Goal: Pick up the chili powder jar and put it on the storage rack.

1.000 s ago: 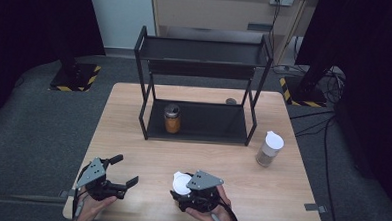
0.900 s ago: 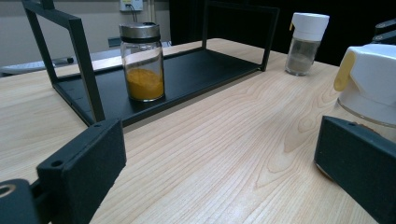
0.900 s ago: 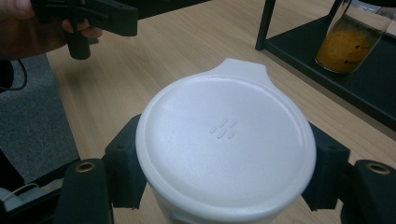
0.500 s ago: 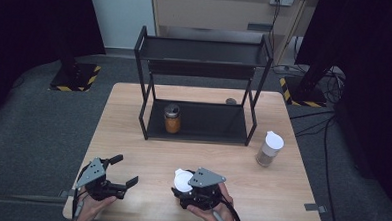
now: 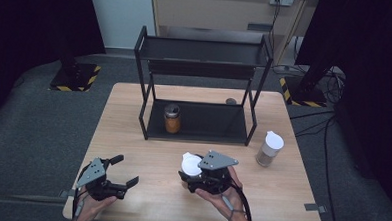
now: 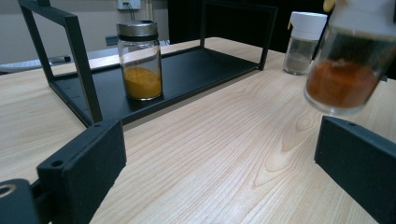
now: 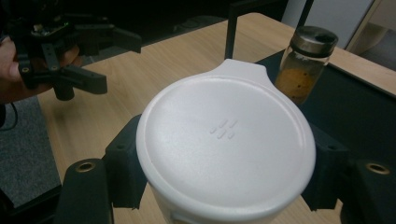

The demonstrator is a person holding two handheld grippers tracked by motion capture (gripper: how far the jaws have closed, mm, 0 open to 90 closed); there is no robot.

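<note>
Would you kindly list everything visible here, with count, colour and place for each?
Spice jar with white lid: 1, clear glass with orange-red powder, clamped between the jaws of the right gripper, off the table near its front edge.
Spice jar with metal lid: 1, clear glass with yellow-orange powder, upright on the lower shelf of the rack, left part.
Shaker with white cap: 1, clear with pale contents, upright on the table right of the rack.
Rack: 1, black metal, two shelves, at the back middle of the table.
Table: 1, light wood.
Left gripper: 1, black, jaws apart, front left of the table.
Right gripper: 1, black with grey plate, front middle.
</note>
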